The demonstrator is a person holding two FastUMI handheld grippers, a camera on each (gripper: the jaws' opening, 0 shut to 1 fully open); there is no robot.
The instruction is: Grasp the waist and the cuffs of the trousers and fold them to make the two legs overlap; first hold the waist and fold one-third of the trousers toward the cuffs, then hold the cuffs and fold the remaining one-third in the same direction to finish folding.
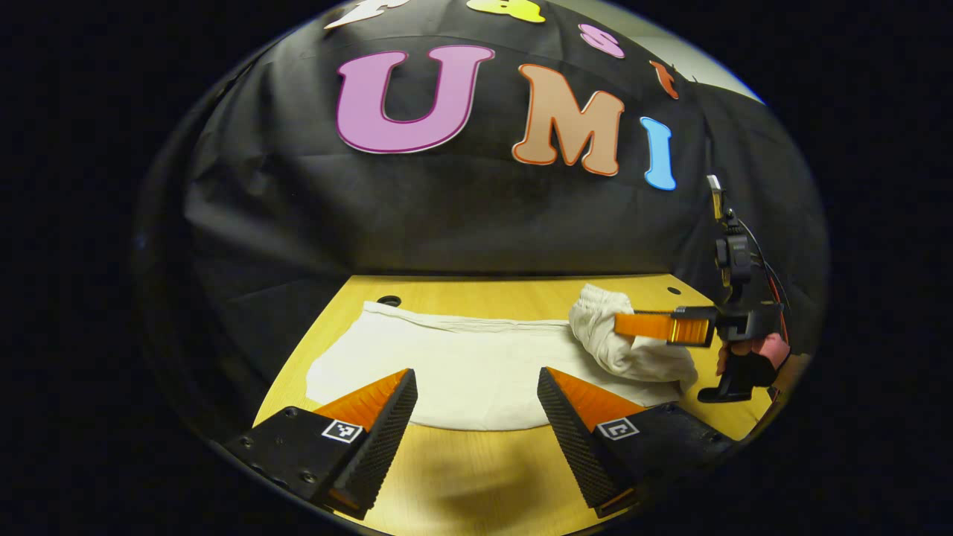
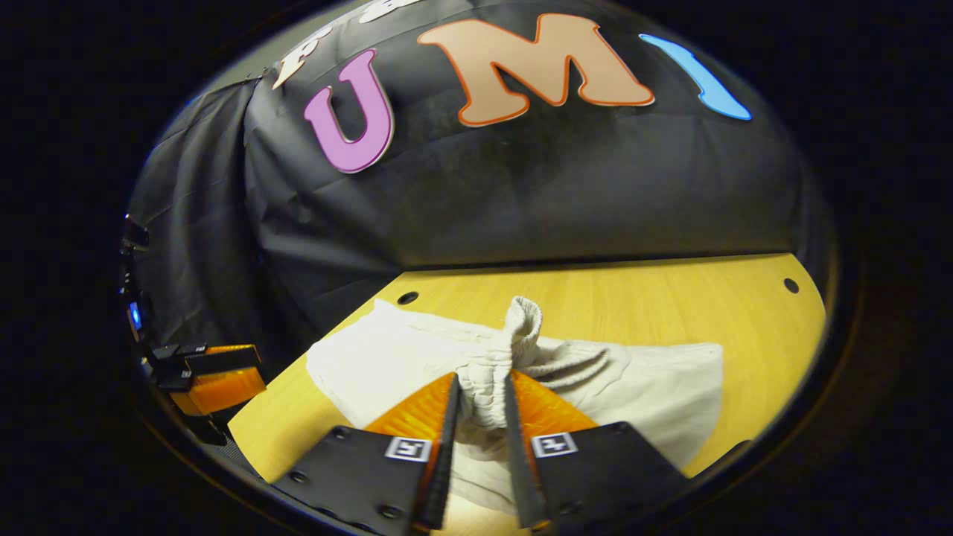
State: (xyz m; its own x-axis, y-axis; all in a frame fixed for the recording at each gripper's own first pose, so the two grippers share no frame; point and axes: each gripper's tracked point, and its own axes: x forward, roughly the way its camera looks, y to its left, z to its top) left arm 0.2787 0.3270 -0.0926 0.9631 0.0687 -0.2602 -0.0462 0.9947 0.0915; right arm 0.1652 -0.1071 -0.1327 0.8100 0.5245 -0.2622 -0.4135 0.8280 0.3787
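Observation:
Cream trousers [image 1: 461, 357] lie across the wooden table [image 1: 484, 290]. My left gripper [image 1: 476, 376] is open, its fingers spread just above the near edge of the cloth with nothing between them. At the right, the right gripper [image 1: 622, 324] holds the bunched waist [image 1: 603, 316] lifted off the table. In the right gripper view, my right gripper [image 2: 482, 380] is shut on the gathered elastic waist [image 2: 521, 320], which sticks up between the fingers. The rest of the trousers [image 2: 640, 380] spreads flat behind. The left gripper [image 2: 223, 376] shows at the far left edge.
The black cloth wall [image 1: 447, 216] rises right behind the table. Small round holes [image 1: 389, 301] [image 2: 791, 285] mark the tabletop's far corners. A hand [image 1: 759, 350] holds the right gripper at the table's right end. Bare wood [image 2: 670, 298] lies beyond the trousers.

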